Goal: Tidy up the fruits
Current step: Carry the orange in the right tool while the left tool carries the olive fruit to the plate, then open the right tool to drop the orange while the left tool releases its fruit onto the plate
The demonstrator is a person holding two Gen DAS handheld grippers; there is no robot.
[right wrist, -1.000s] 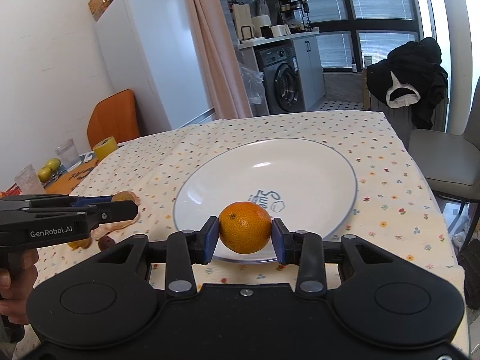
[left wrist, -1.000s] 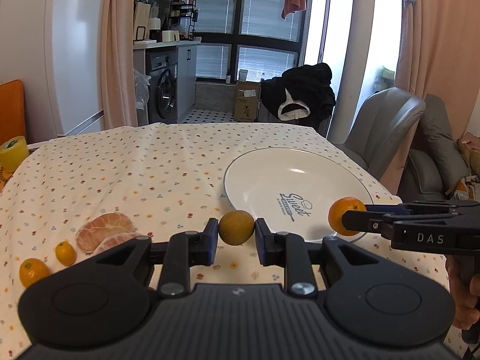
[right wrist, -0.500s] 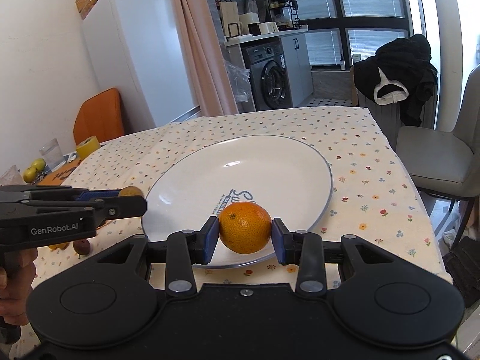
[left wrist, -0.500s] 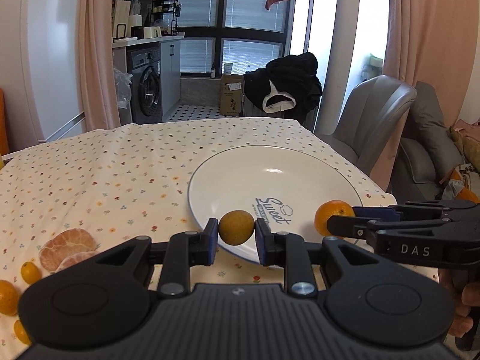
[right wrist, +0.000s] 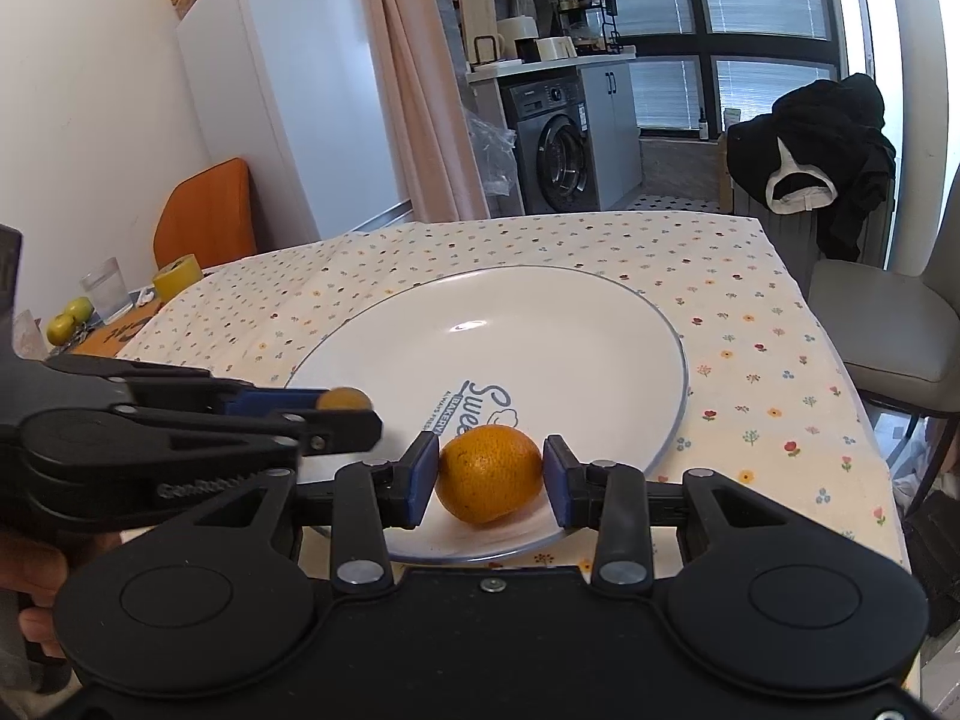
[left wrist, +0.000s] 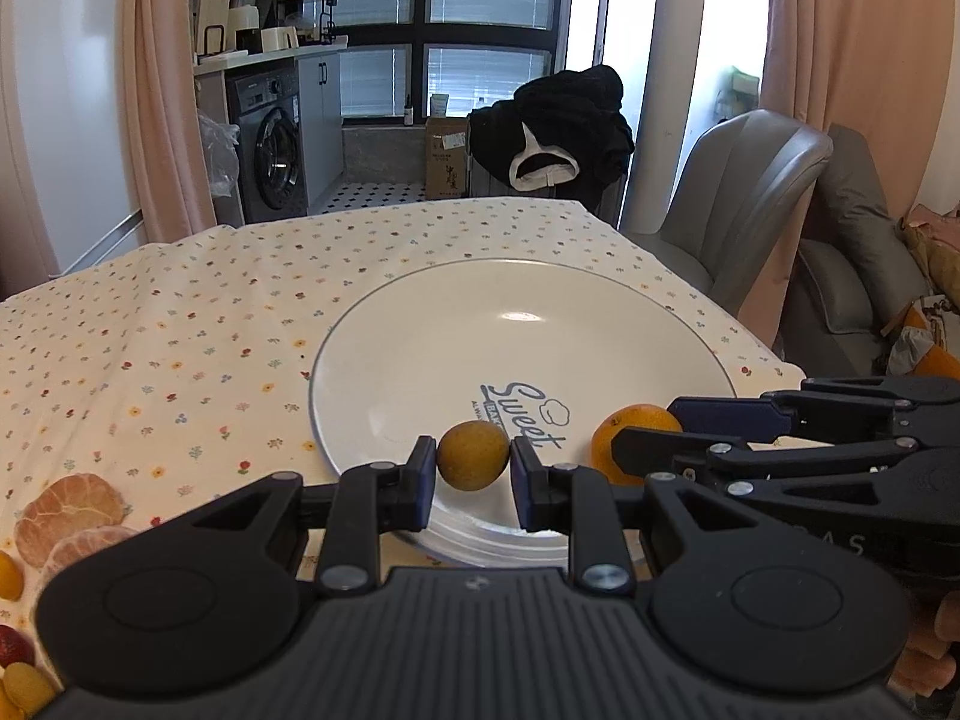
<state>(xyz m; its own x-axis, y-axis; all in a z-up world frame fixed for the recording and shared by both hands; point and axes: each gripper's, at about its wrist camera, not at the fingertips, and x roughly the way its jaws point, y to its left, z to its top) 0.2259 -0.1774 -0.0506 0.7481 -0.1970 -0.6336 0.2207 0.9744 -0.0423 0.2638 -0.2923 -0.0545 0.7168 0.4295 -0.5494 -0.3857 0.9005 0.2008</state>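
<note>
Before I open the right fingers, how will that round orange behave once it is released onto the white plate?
The round orange fruit is near-spherical, so it will probably roll. The glossy white plate looks smooth and shallow, likely offering little grip, and the fruit sits near its front rim, so it might roll off. The right gripper spans its widest part; the pitted rind suggests it is firm.

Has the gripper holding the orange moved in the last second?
Yes. The right gripper has carried the orange forward over the near rim of the plate, which now looks closer and larger.
</note>
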